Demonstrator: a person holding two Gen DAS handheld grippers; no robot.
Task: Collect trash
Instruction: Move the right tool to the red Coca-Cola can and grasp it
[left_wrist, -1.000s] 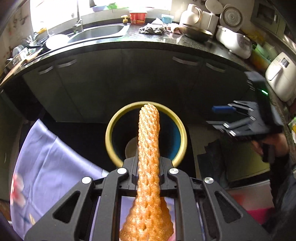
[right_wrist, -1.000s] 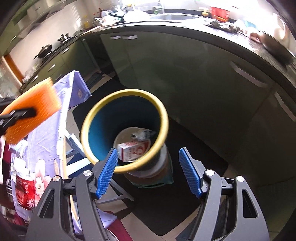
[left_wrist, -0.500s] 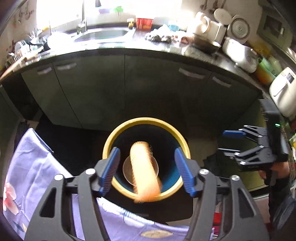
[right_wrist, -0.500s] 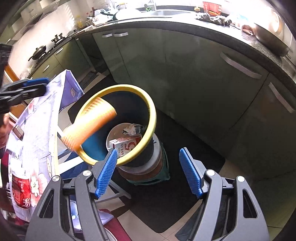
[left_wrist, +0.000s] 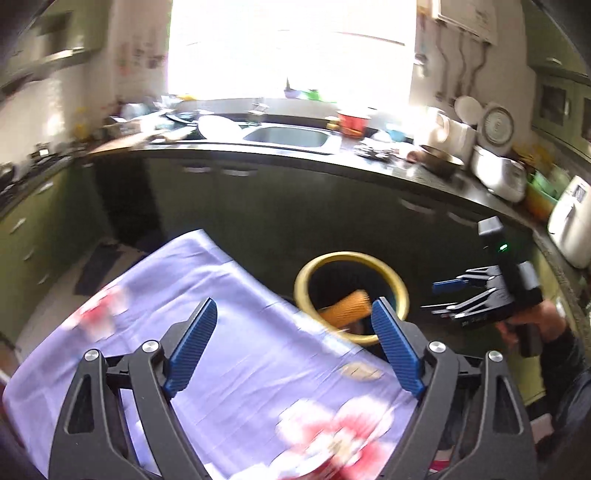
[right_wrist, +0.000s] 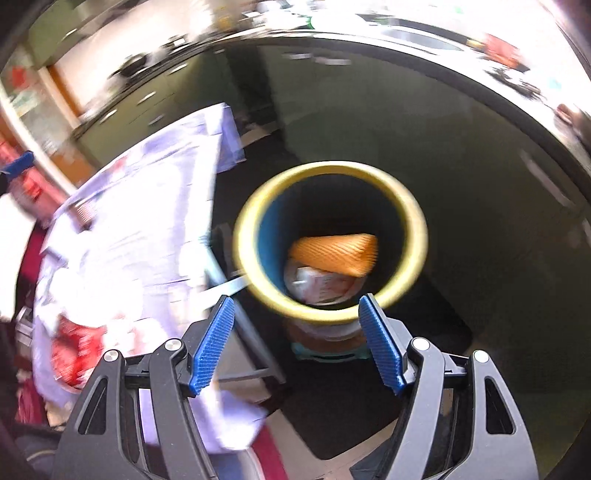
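An orange ribbed cup (left_wrist: 345, 309) (right_wrist: 334, 253) lies on its side inside the yellow-rimmed blue bin (left_wrist: 351, 258) (right_wrist: 255, 236), on top of a carton and other trash. My left gripper (left_wrist: 295, 343) hangs over the floral tablecloth (left_wrist: 236, 332), back from the bin; its jaws are opening and nothing is between them. My right gripper (right_wrist: 297, 341) stands open and empty just in front of the bin's near rim. In the left wrist view the right gripper (left_wrist: 439, 295) shows at the right, held by a hand.
The tablecloth-covered table (right_wrist: 122, 206) edges up to the bin's left side. Dark cabinets under a black counter (left_wrist: 332, 158) with a sink (left_wrist: 286, 134), a rice cooker (left_wrist: 498, 177) and dishes run behind the bin. A dark mat (right_wrist: 417, 369) lies on the floor under the bin.
My left gripper let go of the orange cup, which dropped into the bin. The left gripper then pulled back over the table with its jaws spread wide. The right gripper shifted a little.
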